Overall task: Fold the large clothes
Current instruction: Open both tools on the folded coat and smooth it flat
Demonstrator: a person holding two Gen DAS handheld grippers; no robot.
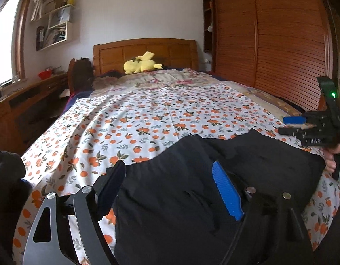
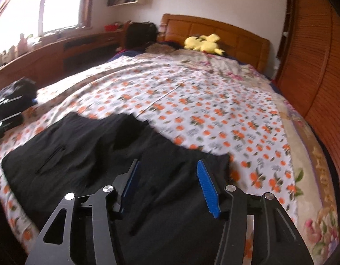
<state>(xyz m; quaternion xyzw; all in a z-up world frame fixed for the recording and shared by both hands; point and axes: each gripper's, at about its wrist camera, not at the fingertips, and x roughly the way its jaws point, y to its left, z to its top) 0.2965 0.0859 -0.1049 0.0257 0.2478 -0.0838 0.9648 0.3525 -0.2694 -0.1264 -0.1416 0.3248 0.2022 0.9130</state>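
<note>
The left tool [image 1: 170, 172] is wide open. Its two fingers stick out over the near end of the bed [image 1: 147, 114]. Nothing is pinched between them. The black clothing [image 1: 214, 176] lies flat on the bed right under and in front of this tool. The left finger, which looks dark from here, is over the left edge of the clothing. The blue finger [image 1: 227, 190] is over the middle of it. I cannot tell if the fingers touch the cloth.

The right tool [image 2: 167, 172] is about half open. Nothing is pinched between its fingers either. The black clothing [image 2: 92, 150] spreads out under it and away to its left. The right edge of the clothing is just past this tool's blue finger [image 2: 207, 190].

In the left tool's view, the right tool [image 1: 291, 124] shows far off to the right, above the right end of the clothing. A hand [image 1: 331, 161] holds it from below.

The bed sheet [image 2: 192, 101] is white with little oranges and leaves on it. It runs on ahead of both tools. At the far end of the bed a yellow soft toy [image 1: 141, 65] lies by the wooden headboard [image 1: 145, 53]. A big wooden wardrobe [image 1: 269, 33] stands to the right of the tools. A window [image 2: 37, 6] is off to the left, with a long wooden surface [image 2: 48, 53] under it. More dark cloth [image 1: 6, 167] sits at the left of the left tool.
</note>
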